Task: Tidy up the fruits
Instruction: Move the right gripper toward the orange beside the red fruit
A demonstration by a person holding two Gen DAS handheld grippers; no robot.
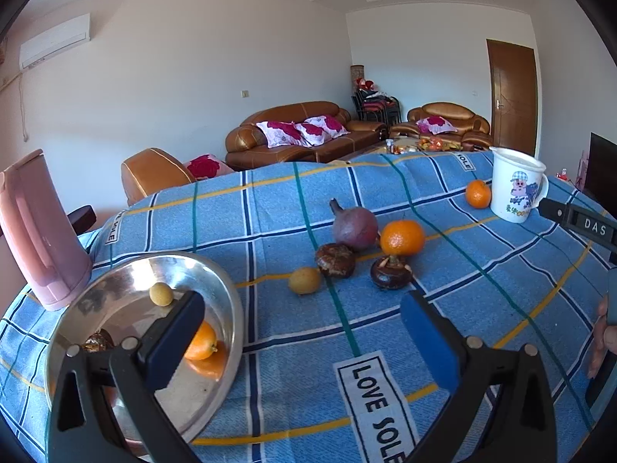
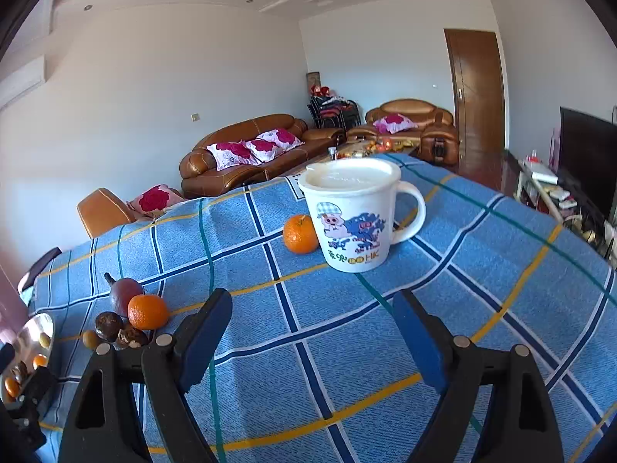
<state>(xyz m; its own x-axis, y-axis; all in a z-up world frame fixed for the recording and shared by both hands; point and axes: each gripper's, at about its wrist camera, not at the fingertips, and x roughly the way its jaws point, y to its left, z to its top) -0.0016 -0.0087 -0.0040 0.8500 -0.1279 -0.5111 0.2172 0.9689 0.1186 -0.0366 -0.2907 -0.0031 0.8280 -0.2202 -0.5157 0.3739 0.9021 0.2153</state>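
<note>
A steel plate [image 1: 127, 274] at the left holds an orange [image 1: 200, 341], a small yellow fruit [image 1: 160, 294] and a dark brown one [image 1: 96, 341]. In the middle of the blue checked cloth lie a purple fruit [image 1: 354, 227], an orange [image 1: 402, 237], two dark brown bulbs [image 1: 335, 259] [image 1: 390, 273] and a yellow fruit [image 1: 304, 280]. Another orange [image 2: 300, 233] rests beside the white mug [image 2: 353, 216]. My left gripper [image 1: 304, 335] stands open and empty, its left finger over the plate. My right gripper [image 2: 312, 332] is open and empty, short of the mug.
A pink kettle [image 1: 36, 231] stands at the far left by the plate. The table's edges fall away at the back and right, with brown sofas [image 1: 304, 135] and a TV stand [image 2: 547, 189] beyond. A hand [image 1: 603, 332] shows at the right edge.
</note>
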